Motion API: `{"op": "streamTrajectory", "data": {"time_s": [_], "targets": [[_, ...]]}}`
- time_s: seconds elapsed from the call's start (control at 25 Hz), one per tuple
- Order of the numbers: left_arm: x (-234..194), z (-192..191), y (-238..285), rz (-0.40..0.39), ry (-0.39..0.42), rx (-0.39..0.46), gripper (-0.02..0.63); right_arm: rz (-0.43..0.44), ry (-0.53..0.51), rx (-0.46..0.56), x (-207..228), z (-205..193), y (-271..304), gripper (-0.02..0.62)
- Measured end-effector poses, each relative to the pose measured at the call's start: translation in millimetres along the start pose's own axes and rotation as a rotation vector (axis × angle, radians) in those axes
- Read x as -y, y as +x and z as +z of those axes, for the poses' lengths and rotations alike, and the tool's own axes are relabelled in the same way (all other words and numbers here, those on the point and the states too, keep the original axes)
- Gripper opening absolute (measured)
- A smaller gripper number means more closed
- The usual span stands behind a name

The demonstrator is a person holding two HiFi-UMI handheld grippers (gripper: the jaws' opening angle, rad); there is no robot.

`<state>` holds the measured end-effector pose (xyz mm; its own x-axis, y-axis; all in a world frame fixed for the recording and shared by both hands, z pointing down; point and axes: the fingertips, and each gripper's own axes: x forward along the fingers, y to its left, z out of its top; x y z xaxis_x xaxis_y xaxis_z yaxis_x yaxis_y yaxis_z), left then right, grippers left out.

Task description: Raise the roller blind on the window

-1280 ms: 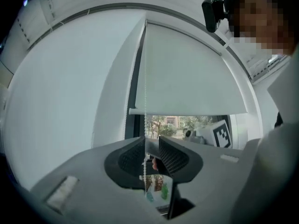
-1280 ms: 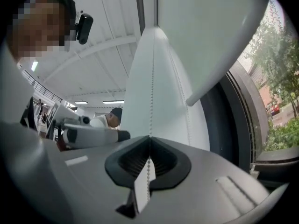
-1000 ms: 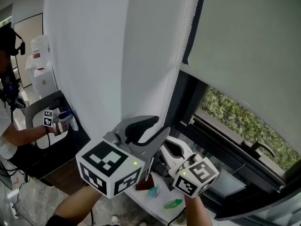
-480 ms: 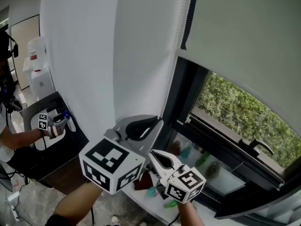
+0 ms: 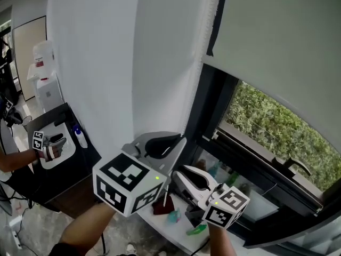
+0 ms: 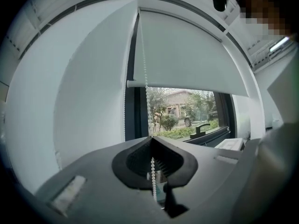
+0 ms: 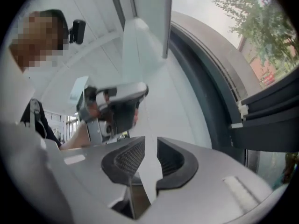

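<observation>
The grey roller blind (image 5: 277, 31) covers the upper window, and its bottom bar (image 6: 187, 88) hangs partway down the glass. The white bead chain (image 6: 146, 101) drops along the blind's left edge into my left gripper (image 6: 152, 139). Its jaws are closing, and the tips meet with the chain pinched between them. In the head view the left gripper (image 5: 178, 143) is held up by the window frame. My right gripper (image 5: 184, 177) sits just below it. Its jaws are opening, and a clear gap shows in the right gripper view (image 7: 150, 141) with nothing gripped.
A white wall panel (image 5: 106, 63) stands left of the window. A black window handle (image 5: 290, 167) sits on the lower frame. Small coloured things (image 5: 197, 230) lie on the sill below my grippers. Far left, another person's gloved hand (image 5: 45, 145) works at a small table.
My left gripper's jaws went from wide apart to closed on the bead chain. The right gripper, shut half a second ago, has spread its jaws just below the left.
</observation>
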<state>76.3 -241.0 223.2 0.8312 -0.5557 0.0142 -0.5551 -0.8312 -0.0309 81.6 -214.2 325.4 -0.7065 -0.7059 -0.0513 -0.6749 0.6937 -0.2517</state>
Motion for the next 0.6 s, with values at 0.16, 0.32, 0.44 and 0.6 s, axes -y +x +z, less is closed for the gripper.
{"op": "streamTrajectory", "data": {"time_s": [0.16,0.32,0.44,0.6], "targets": [[-0.5,-16.5,-3.0,-0.008,-0.017,-0.042,0.011,-0.033,-0.009,0.115,7.0,56.6,-9.0,0.074],[5.2,-43.5,-0.6,-0.011,-0.011,-0.100,0.011,-0.016,-0.098,0.163,-5.6,102.4,-4.9,0.071],[8.2,-65.0,0.4,-0.012,-0.022,-0.134,0.011,0.002,-0.155,0.178,-16.8,124.2,2.3,0.071],[11.3,-84.1,-0.1,-0.010,-0.008,-0.178,0.011,0.018,-0.211,0.159,-30.0,138.4,18.9,0.071]]}}
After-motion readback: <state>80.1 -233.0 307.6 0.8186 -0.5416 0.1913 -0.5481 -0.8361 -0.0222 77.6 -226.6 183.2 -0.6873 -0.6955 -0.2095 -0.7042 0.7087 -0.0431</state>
